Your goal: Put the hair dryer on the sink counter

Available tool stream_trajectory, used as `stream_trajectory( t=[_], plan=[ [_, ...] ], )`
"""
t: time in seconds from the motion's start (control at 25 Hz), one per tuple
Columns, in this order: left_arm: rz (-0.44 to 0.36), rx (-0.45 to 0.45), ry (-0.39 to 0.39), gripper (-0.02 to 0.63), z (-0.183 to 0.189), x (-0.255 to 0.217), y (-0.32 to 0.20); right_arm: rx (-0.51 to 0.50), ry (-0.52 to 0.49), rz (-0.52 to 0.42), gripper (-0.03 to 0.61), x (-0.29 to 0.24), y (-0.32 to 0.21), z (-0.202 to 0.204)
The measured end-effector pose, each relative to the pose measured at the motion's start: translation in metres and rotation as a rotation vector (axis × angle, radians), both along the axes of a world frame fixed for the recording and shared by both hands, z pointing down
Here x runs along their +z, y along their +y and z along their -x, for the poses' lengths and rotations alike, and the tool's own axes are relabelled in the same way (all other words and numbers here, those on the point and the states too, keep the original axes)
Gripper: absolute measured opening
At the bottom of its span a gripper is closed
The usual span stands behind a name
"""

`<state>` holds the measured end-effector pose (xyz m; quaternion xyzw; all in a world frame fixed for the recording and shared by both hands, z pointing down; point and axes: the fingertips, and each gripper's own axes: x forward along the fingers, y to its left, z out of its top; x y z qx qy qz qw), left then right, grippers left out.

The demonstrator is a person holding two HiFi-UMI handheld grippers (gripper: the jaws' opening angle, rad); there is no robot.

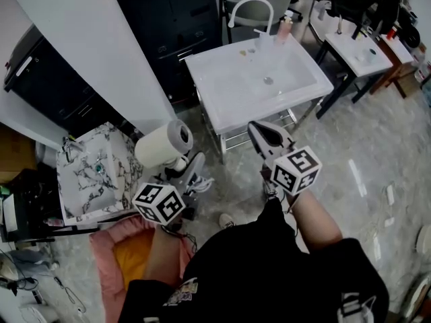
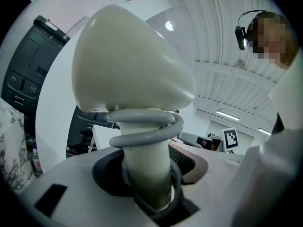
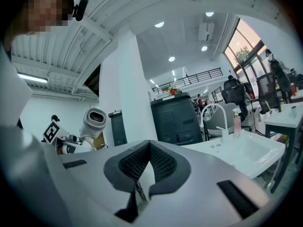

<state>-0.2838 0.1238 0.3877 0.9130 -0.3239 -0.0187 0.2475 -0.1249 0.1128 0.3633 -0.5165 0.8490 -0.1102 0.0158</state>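
Off the front left corner of the sink counter (image 1: 214, 116), well apart from it, gripping the hair dryer (image 1: 163, 145) by its handle with the left gripper (image 2: 149, 174), barrel uppermost. Near the counter's front edge, holding the right gripper (image 3: 149, 150) closed on nothing

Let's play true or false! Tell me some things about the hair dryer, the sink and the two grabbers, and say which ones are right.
1. The left gripper grips the hair dryer by its handle. True.
2. The hair dryer lies on the sink counter. False: it is up in the left gripper, apart from the counter.
3. The right gripper holds a soap bottle. False: its jaws are together with nothing in them; the pink pump bottle stands by the faucet.
4. A grey cord is wound round the dryer's handle. True.
5. The faucet is black. False: it is white and curved.
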Motion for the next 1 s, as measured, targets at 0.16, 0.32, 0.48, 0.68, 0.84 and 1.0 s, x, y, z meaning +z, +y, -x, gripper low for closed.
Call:
stream_trajectory(
  t=[0.16, 0.32, 0.48, 0.68, 0.84, 1.0],
  plan=[
    [0.008, -0.017, -0.007, 0.204, -0.014, 0.003, -0.014, -0.005, -0.008, 0.002, -0.002, 0.002, -0.019, -0.021],
    [0.014, -0.047, -0.018, 0.204, -0.036, 0.003, -0.034, -0.027, -0.019, 0.010, -0.002, 0.004, -0.045, -0.046],
    [0.020, -0.086, -0.020, 0.204, -0.065, 0.002, -0.059, -0.072, -0.026, 0.017, -0.002, 0.007, -0.074, -0.072],
    [0.033, -0.119, -0.024, 0.204, -0.115, 0.004, -0.093, -0.126, -0.024, 0.017, -0.002, 0.009, -0.117, -0.117],
    [0.040, -0.154, -0.027, 0.203, -0.153, 0.005, -0.118, -0.164, -0.031, 0.017, -0.003, 0.011, -0.148, -0.153],
    [0.040, -0.185, -0.031, 0.204, -0.189, 0.003, -0.143, -0.203, -0.036, 0.020, -0.003, 0.012, -0.178, -0.185]
  ],
)
